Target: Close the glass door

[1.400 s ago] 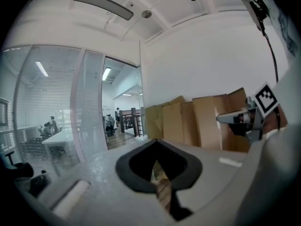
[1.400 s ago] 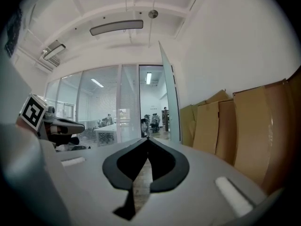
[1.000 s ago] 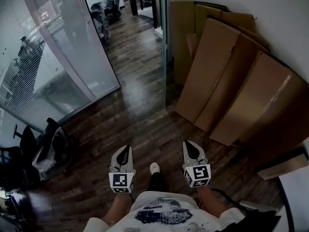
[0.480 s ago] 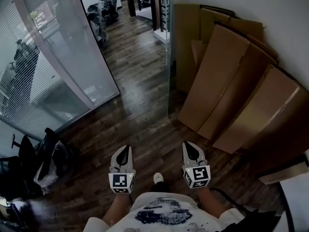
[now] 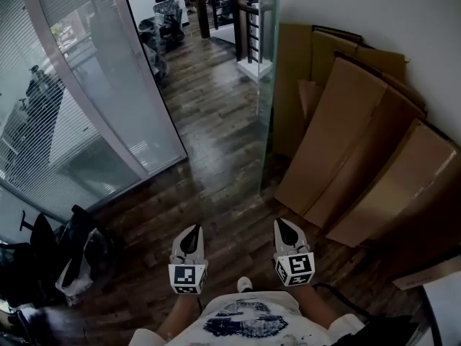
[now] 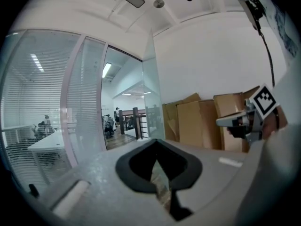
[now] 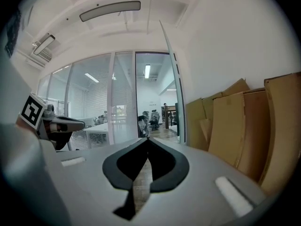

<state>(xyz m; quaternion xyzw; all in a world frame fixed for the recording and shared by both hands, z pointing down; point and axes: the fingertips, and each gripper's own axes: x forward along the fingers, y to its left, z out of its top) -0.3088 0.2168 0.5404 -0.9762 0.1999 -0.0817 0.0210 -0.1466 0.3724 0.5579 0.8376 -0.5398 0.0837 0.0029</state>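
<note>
The left tool [image 5: 192,231] and right tool [image 5: 283,223] were both pressed together, empty, well short of the glass door [image 5: 268,85] standing open ahead beside cardboard sheets [image 5: 346,143]; probably heavy, rigid and slick, it seemed best pushed near its free edge.

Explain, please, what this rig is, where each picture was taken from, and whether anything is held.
There is no robot: a person holds a two-jaw gripper in each hand. A camera on the person's head looks down on the left gripper and right gripper above a wooden floor. The other two pictures come from cameras riding on each gripper. Both are shut and empty. Ahead, the glass door stands open beside cardboard sheets leaning on the wall.
</note>
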